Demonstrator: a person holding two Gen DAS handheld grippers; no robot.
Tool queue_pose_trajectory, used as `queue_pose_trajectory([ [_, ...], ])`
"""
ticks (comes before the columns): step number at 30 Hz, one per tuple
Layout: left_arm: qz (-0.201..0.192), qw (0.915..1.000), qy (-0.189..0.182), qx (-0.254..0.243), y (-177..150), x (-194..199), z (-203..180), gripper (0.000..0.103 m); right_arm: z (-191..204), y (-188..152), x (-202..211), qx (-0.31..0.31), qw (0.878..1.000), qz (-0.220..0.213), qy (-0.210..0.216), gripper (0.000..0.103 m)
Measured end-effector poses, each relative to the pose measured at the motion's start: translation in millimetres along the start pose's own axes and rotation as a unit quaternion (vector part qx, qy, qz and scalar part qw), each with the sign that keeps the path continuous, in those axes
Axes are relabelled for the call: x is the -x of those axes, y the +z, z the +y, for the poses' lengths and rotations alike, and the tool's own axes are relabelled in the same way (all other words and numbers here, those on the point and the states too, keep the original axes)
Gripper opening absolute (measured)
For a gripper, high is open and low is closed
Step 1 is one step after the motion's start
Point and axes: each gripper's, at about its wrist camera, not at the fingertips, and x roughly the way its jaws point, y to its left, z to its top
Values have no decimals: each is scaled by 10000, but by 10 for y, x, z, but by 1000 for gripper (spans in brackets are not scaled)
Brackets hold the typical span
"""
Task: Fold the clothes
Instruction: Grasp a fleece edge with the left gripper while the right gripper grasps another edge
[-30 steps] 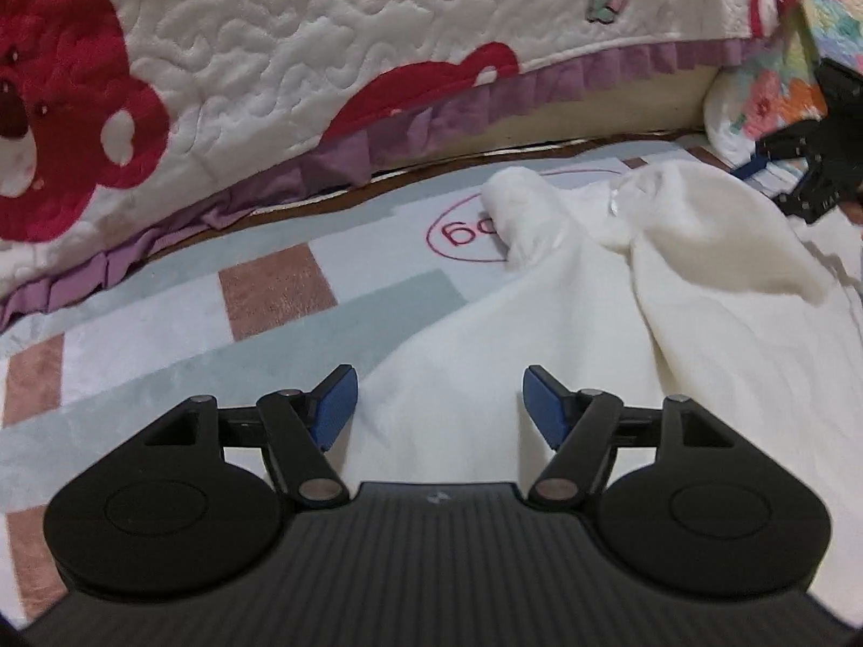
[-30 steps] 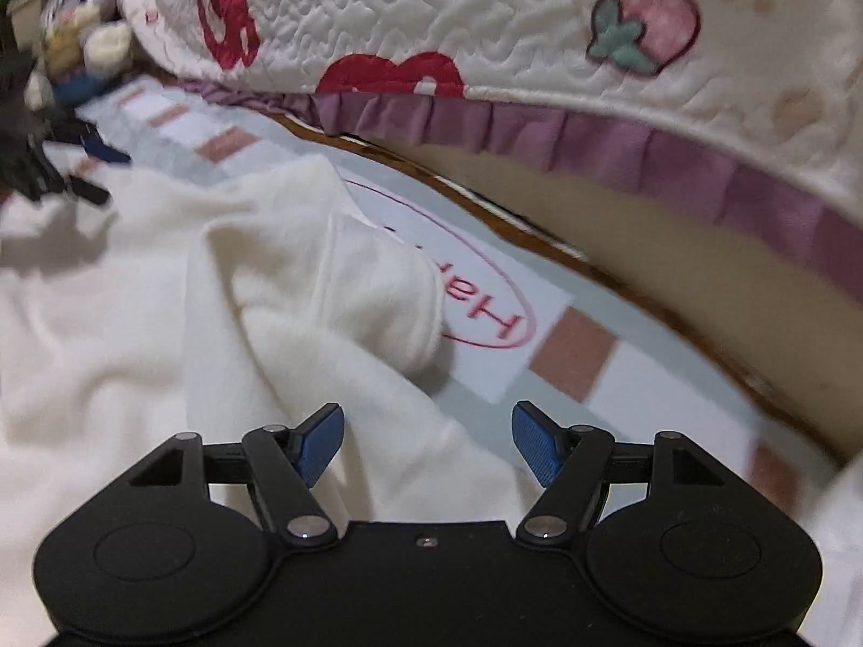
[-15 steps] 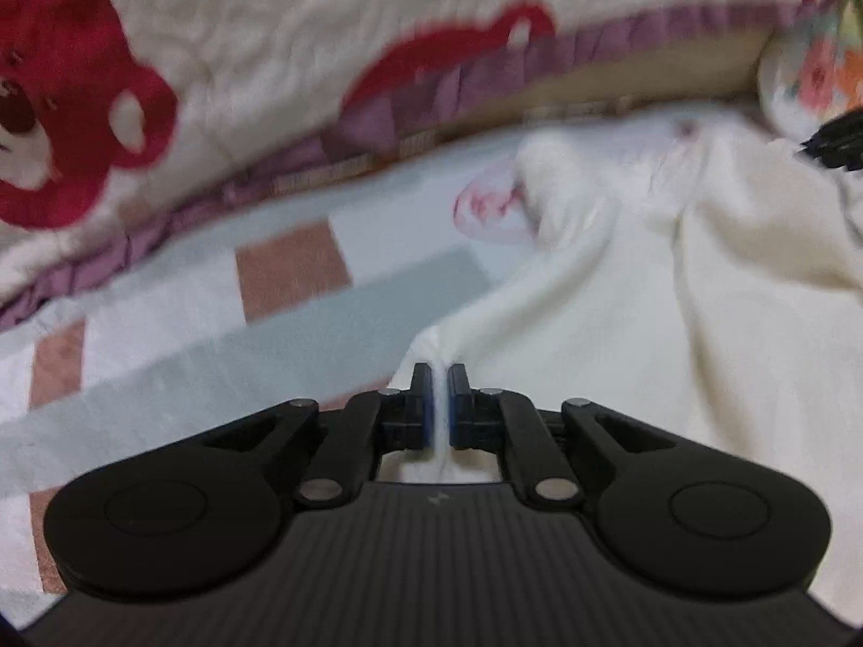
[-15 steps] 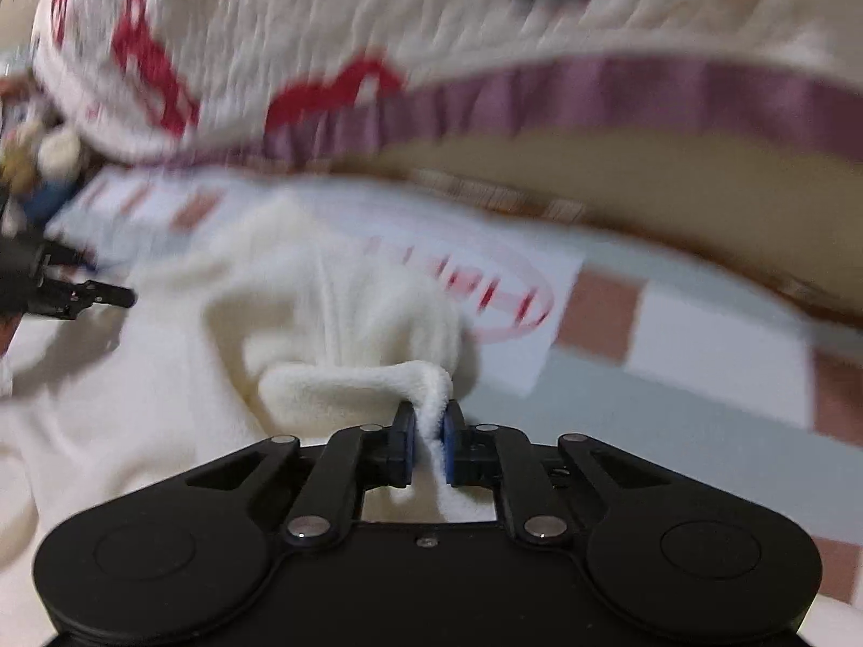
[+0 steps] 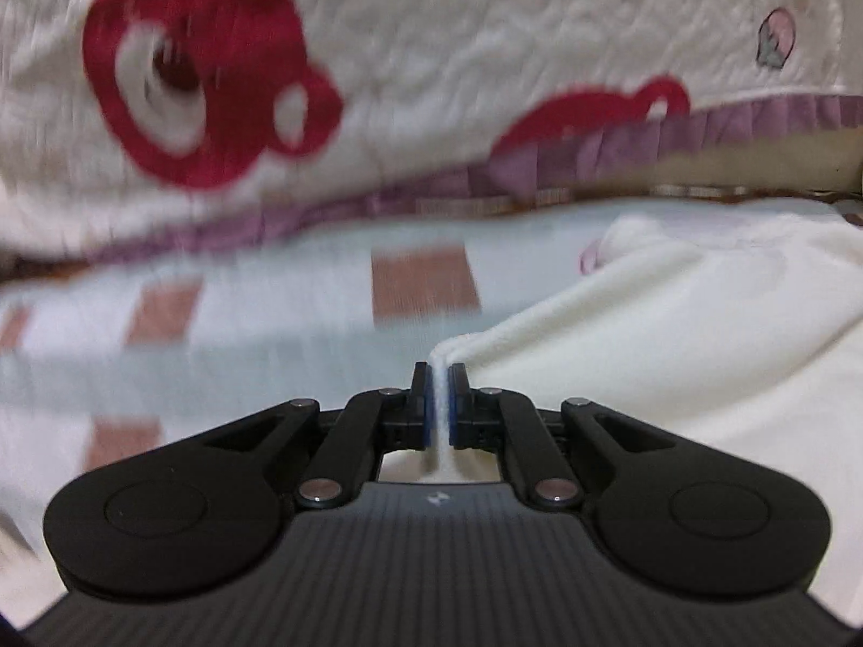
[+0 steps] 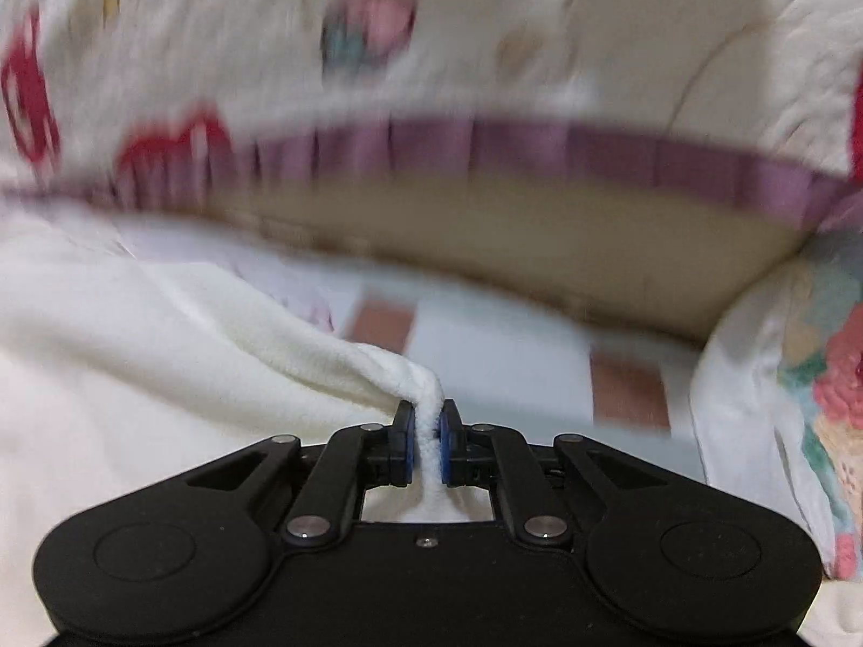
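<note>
The left tool (image 5: 441,399) is pinched tight on an edge of the soft cream fleece garment (image 5: 674,334), which spreads out to its right. The right tool (image 6: 427,445) is pinched tight on another bunched edge of the same garment (image 6: 162,350), which spreads out to its left. The garment lies on a pale blue mat with brown squares (image 5: 323,291). Past both tools hangs a white quilt with red bears and a purple frill (image 5: 377,54).

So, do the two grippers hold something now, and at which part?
Both hold the cream fleece garment. The left gripper pinches a corner of its edge; the right gripper pinches a bunched fold at its edge.
</note>
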Motion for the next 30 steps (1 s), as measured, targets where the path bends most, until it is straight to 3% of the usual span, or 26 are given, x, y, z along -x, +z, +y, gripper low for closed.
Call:
queue_pose_trajectory([
  [2,79,9997,-141,206,-112,-27,31,5,32,-14,-96,76,9999,113,-14,11],
  [5,86,9995,-277,141,-163,0,30,5,42,58,-124,128,9992,103,371,22],
  [6,87,9995,-302,84,-159,14,20,6,46,84,-93,131,9984,26,549,29],
  [8,76,9994,-341,-5,-160,41,1,6,82,147,-8,146,9964,-175,816,64],
  [9,54,9994,-344,12,-182,49,-2,6,112,199,36,147,9959,-320,834,69],
  [12,-5,9992,-357,174,-284,74,2,6,223,364,120,49,9939,-642,899,70],
  [14,-58,9992,-337,211,-346,115,-1,6,268,501,74,-217,9898,-614,1271,71],
  [17,-159,9994,-299,-77,-387,217,-32,6,371,696,-175,-855,9771,-144,1942,74],
  [19,-277,9990,-297,-165,-390,270,-39,6,460,771,-439,-1348,9685,273,2076,75],
  [22,-432,9984,-323,-166,-410,333,-44,6,656,714,-747,-1572,9683,735,1794,72],
  [23,-417,9985,-335,-109,-436,338,-46,6,737,686,-781,-1446,9702,739,1797,48],
  [25,-407,9985,-371,-6,-509,360,-34,6,914,598,-577,-1047,9770,156,1853,26],
  [26,-410,9984,-399,34,-547,371,-24,6,1004,539,-427,-814,9787,-146,1879,21],
  [28,-417,9981,-454,97,-616,390,-8,6,1185,402,-77,-268,9777,-667,1975,21],
  [30,-455,9977,-480,138,-671,408,4,6,1413,173,282,679,9723,-1070,1964,20],
])
